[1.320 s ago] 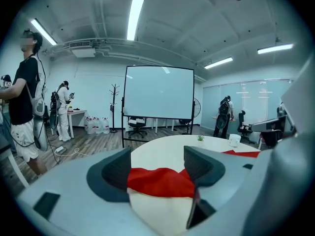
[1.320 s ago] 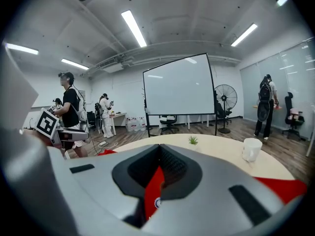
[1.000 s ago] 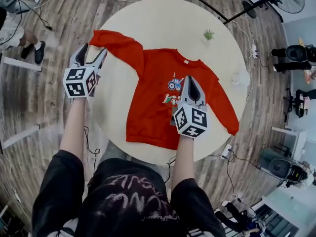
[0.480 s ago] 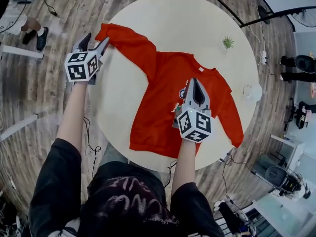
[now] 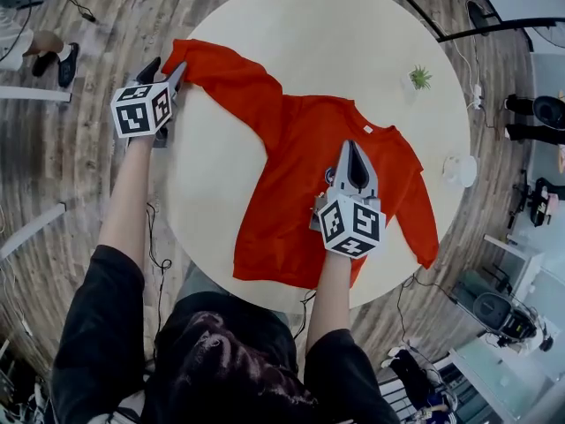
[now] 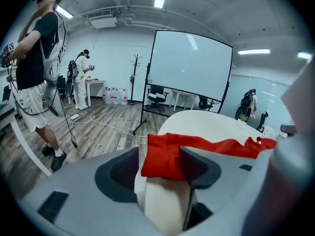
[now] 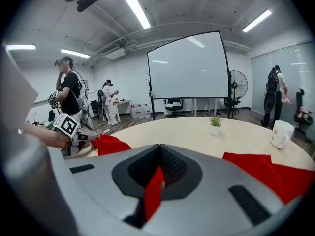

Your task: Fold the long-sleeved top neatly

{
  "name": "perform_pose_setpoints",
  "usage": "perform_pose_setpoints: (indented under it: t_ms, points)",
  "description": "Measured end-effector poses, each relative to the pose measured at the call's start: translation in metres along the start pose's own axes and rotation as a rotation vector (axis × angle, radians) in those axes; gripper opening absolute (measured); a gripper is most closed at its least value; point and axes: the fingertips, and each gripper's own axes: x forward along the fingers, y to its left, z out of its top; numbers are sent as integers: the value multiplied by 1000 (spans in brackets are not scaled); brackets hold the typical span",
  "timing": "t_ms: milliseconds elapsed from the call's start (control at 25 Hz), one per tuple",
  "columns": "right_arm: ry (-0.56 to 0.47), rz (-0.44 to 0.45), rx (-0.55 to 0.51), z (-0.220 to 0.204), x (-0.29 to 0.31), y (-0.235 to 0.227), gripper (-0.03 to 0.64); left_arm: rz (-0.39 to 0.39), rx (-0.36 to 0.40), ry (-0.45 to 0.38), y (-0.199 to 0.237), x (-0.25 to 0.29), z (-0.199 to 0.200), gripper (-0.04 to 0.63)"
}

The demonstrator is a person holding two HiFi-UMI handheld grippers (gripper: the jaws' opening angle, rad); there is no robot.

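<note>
Centrally on the round table lies the red long-sleeved top. It is spread flat with its front up, the collar toward the table's far side and the hem near the table's front edge.

- **Sleeves:** One sleeve stretches out to the table's far-left edge. The other sleeve slants down beside the body toward the table's right edge, its end at the rim.
- **Left gripper:** It sits at the table's far-left edge. Its jaws stand apart and have just been closing in. The cuff of the outstretched sleeve lies between them, and neither pad visibly presses on it.
- **Right gripper:** It sits over the middle of the table, on the chest of the top. Its jaws are together and pinch a thin fold of the red fabric.
- **Other objects:** A small potted plant and a white mug stand on the table's right part, both apart from the garment. A wooden floor surrounds the table.
</note>
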Motion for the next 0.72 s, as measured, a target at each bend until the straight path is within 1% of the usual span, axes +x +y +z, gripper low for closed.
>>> perform_pose_setpoints:
  t_ms: [80,160,280,360,440,480,560,720]
  points:
    - [4,-3,1,-1,4,-1,5,-6,-10,22,1,5,-5,261]
    - [8,-6,3,-2,6,-2,5,-17,-20,46,1,9,-9,241]
    - [12,-5,3,-2,9,-1,5,-34,-26,61,0,11,-11,220]
    - [11,-5,3,-2,11,-2,5,-36,-12,62,-1,12,-11,206]
    - [11,-8,5,-2,12,-4,5,-27,19,63,-3,13,-9,186]
    - [13,-10,6,-3,12,-5,5,-19,36,64,-3,13,-9,169]
    - [16,-16,11,-4,11,-9,5,-5,60,66,-3,12,-8,113]
    - [9,-27,25,-3,7,-16,5,13,67,51,-3,6,-2,103]
